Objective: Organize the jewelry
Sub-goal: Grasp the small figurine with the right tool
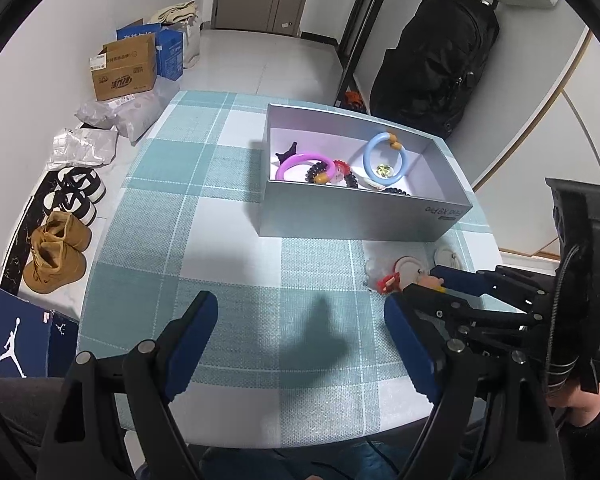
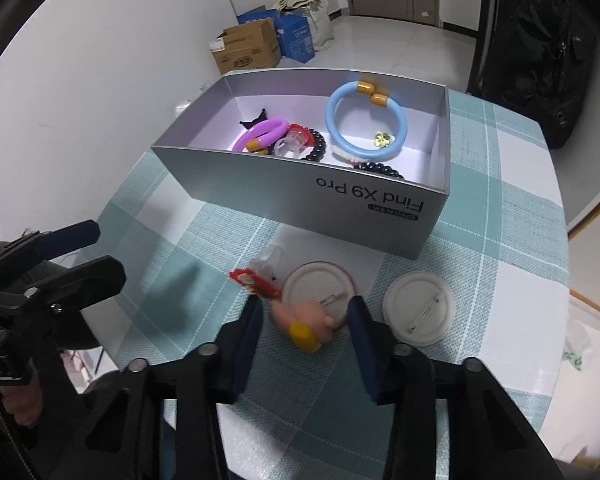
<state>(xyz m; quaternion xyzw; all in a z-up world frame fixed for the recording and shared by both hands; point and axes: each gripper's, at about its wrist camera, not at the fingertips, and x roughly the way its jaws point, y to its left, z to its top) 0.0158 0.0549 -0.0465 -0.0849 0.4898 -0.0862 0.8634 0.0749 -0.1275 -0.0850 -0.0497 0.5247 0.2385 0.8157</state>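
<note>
Right gripper (image 2: 306, 322) straddles the pink charm (image 2: 306, 320), pads not yet touching; squeeze centrally, then lift. Left gripper (image 1: 300, 320) hangs released.

A teal-and-white checked cloth (image 2: 204, 248) is spread over the tabletop. A silver box (image 2: 300, 188) is seen, with a pale-blue bangle (image 2: 364, 120) and a purple bangle (image 2: 262, 130) inside.

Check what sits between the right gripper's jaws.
In the right wrist view, a pink figure with a yellow part lies between the jaws of the right gripper, overlapping a white badge.
</note>
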